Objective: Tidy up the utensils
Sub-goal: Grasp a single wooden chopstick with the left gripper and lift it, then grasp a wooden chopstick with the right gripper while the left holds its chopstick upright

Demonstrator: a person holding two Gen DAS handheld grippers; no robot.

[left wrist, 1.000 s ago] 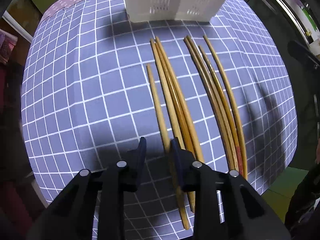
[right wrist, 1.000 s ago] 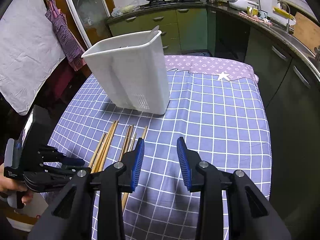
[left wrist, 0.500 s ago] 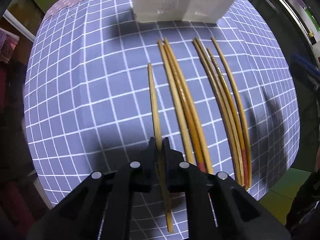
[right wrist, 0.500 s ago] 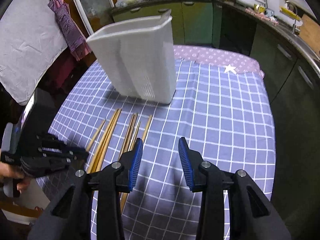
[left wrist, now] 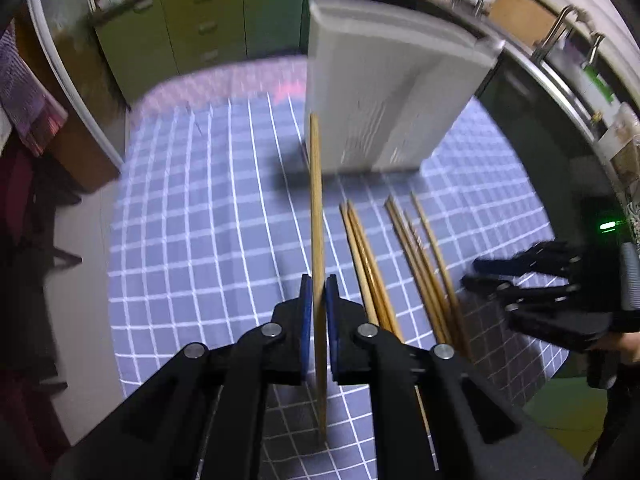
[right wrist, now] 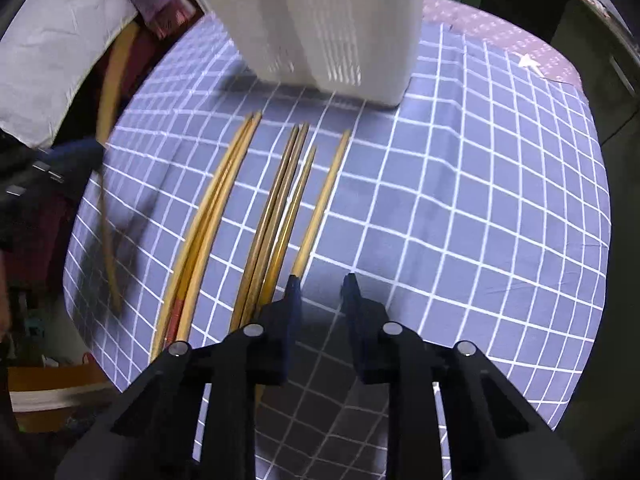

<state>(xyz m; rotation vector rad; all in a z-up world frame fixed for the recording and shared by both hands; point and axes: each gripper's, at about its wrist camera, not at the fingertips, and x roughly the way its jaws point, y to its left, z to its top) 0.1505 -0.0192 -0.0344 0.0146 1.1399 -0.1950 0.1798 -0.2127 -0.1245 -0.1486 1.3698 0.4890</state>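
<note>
Held clear of the cloth: one pale wooden chopstick (left wrist: pixel 316 216), long axis running straight away from the left wrist camera, far tip in front of the white utensil holder (left wrist: pixel 384 92), near end reaching back under the black arms. Clamped between the blue pads of the left gripper (left wrist: pixel 316 300), closed tight on the shaft.

Lying flat on the blue checked tablecloth (left wrist: pixel 200 240): six more chopsticks (right wrist: pixel 280 200), roughly parallel, tips toward the holder's base (a pair at left, a cluster of three in the middle, a single one at right). Butt ends cut off behind the right gripper (right wrist: pixel 320 284) in its own view.

Right gripper low over the cloth, jaws closing, bare cloth between them; left fingertip just beside the single chopstick (right wrist: pixel 320 208) at the right of the row, contact impossible to judge.

Hard to make out: the lifted chopstick in the right wrist view, a blurred streak at the left edge. Holder's top cropped there; its rim smeared by motion in the left view. Kitchen cabinets (left wrist: pixel 192 28) behind, soft and dark.
</note>
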